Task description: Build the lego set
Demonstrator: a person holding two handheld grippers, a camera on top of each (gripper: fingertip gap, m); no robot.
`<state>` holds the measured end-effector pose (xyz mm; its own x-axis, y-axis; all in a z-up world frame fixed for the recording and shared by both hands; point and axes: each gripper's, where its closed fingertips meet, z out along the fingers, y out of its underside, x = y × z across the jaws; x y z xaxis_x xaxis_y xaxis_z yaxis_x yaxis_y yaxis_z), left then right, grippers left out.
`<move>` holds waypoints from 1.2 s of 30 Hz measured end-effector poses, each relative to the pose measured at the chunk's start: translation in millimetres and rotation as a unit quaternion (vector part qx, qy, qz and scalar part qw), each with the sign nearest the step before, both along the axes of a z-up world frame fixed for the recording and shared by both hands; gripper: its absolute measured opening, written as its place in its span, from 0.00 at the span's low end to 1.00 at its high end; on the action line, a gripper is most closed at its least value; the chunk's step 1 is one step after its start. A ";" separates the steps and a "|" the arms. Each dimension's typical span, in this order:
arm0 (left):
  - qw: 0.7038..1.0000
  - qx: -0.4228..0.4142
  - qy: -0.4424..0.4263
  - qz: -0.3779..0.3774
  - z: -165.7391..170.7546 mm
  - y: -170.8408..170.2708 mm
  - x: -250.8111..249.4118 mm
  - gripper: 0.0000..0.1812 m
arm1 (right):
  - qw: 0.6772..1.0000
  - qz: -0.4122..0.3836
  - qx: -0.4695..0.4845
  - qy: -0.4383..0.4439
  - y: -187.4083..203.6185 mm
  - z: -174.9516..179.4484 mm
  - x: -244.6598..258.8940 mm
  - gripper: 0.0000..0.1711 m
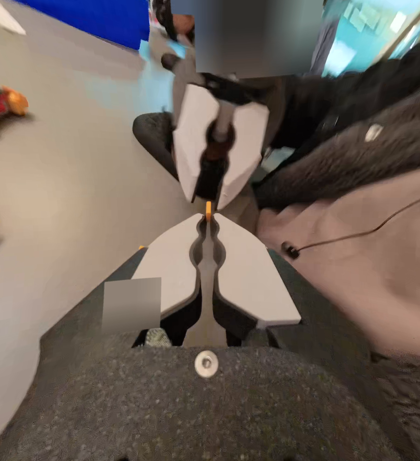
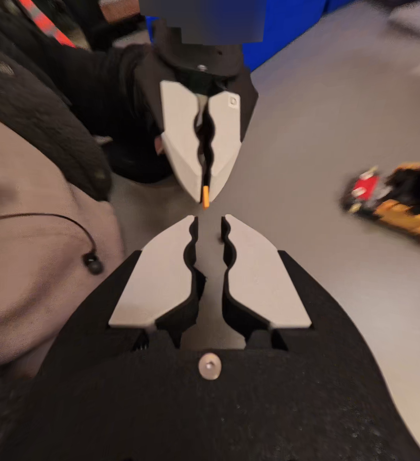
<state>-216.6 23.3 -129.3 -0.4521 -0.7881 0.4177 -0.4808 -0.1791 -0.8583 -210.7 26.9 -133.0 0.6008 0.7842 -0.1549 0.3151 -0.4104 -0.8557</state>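
While the small orange piece (image 1: 208, 210) sits pinched at the tips of the left gripper (image 1: 207, 216) at frame centre, the right gripper (image 2: 209, 217) faces it, jaws parted and empty. A misaligned handover could drop it; the half-built car (image 2: 398, 202) waits mid-right.

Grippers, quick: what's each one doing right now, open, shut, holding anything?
Left gripper: shut on the small orange piece.
Right gripper: open, holding nothing, its tips just short of that piece.
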 end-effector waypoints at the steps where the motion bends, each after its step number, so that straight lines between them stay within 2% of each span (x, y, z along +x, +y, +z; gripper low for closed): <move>1: 0.998 -0.055 0.011 0.008 3.2 4.4 0.8 0.02 | 0.998 -0.009 0.047 -0.037 2.7 2.5 1.4 0.10; 5: 0.981 -0.191 0.041 0.013 7.5 12.8 1.6 0.01 | 0.975 -0.031 0.161 -0.150 13.6 8.9 0.2 0.10; 8: 0.972 -0.229 0.058 0.003 6.1 11.9 0.4 0.01 | 0.971 -0.023 0.170 -0.168 18.6 8.2 -3.9 0.10; 13: 0.969 -0.239 0.066 0.003 4.1 12.3 0.5 0.01 | 0.968 -0.002 0.174 -0.183 21.8 6.2 -7.8 0.05; 16: 0.969 -0.238 0.067 0.002 2.7 12.3 0.6 0.01 | 0.970 0.009 0.165 -0.179 21.7 5.1 -7.8 0.05; 21: 0.987 -0.149 0.055 0.017 -7.4 18.6 1.2 0.04 | 0.974 0.070 0.128 -0.175 18.3 -5.7 -2.6 0.05; 23: 0.987 -0.147 0.064 0.016 -10.5 17.4 1.2 0.04 | 0.971 0.102 0.115 -0.184 16.3 -10.7 -2.4 0.05; 27: 0.980 -0.179 0.088 0.012 -15.9 16.3 1.9 0.05 | 0.948 0.177 0.117 -0.235 11.3 -21.1 -5.9 0.05; 32: 0.979 -0.168 0.115 0.002 -25.2 10.5 0.9 0.06 | 0.918 0.251 0.126 -0.280 11.4 -23.1 -10.9 0.05; 36: 0.978 -0.174 0.118 -0.006 -25.1 8.5 -0.3 0.02 | 0.895 0.290 0.128 -0.313 13.9 -22.4 -9.4 0.05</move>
<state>-216.8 31.8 -154.4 -0.3188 -0.5755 0.7531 -0.6623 -0.4332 -0.6113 -220.1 40.8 -155.4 -0.0134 0.9539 0.2998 0.8625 0.1627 -0.4792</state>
